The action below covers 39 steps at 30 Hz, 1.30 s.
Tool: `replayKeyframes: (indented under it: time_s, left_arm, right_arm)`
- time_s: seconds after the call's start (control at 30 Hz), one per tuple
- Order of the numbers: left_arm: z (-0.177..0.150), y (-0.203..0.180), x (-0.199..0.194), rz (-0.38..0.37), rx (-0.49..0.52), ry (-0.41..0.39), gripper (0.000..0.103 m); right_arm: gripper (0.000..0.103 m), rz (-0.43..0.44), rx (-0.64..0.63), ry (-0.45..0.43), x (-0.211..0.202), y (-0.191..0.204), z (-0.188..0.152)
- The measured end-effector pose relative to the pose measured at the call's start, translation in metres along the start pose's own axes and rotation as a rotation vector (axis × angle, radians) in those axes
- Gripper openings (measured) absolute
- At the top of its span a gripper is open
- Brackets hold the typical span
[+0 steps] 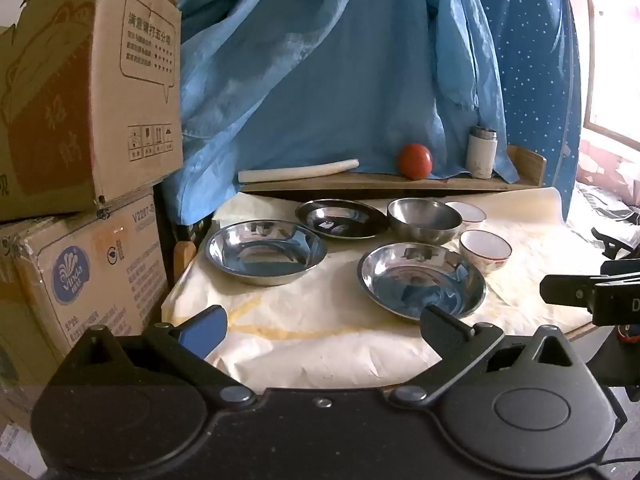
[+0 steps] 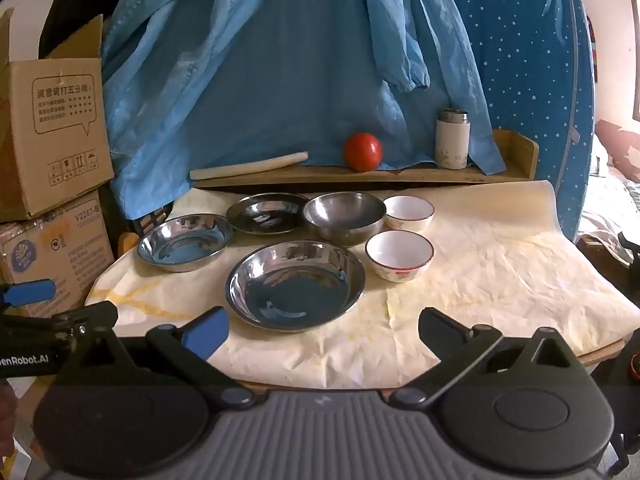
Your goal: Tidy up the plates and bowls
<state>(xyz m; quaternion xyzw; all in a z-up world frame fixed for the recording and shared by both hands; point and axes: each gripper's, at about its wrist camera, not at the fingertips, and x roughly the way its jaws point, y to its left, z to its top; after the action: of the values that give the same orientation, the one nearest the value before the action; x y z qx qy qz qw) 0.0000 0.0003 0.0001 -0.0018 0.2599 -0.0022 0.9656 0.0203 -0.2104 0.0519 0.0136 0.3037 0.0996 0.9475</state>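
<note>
Three shallow steel plates lie on the paper-covered table: a near one (image 1: 423, 279) (image 2: 295, 283), a left one (image 1: 266, 250) (image 2: 185, 241) and a darker far one (image 1: 341, 218) (image 2: 267, 213). A deep steel bowl (image 1: 424, 219) (image 2: 343, 217) stands behind the near plate. Two white ceramic bowls stand to its right, a near one (image 1: 485, 249) (image 2: 399, 254) and a far one (image 1: 466, 212) (image 2: 409, 211). My left gripper (image 1: 322, 330) is open and empty at the table's near edge. My right gripper (image 2: 323, 330) is open and empty, just short of the near plate.
Stacked cardboard boxes (image 1: 88, 120) (image 2: 52, 152) stand left of the table. A wooden shelf (image 2: 360, 174) at the back holds a red ball (image 1: 414, 161) (image 2: 363, 151), a white flask (image 1: 481, 152) (image 2: 452, 139) and a white roll (image 2: 248, 165). Blue cloth (image 2: 300, 60) hangs behind.
</note>
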Motion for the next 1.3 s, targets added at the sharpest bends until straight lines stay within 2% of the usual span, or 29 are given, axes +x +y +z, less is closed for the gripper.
replayKeyframes:
  time_s: [1.3]
  left_arm:
    - [0.0033, -0.0042, 0.0036, 0.001, 0.035, -0.001, 0.102]
  right_arm:
    - [0.103, -0.016, 0.010, -0.005, -0.0037, -0.0046, -0.0007]
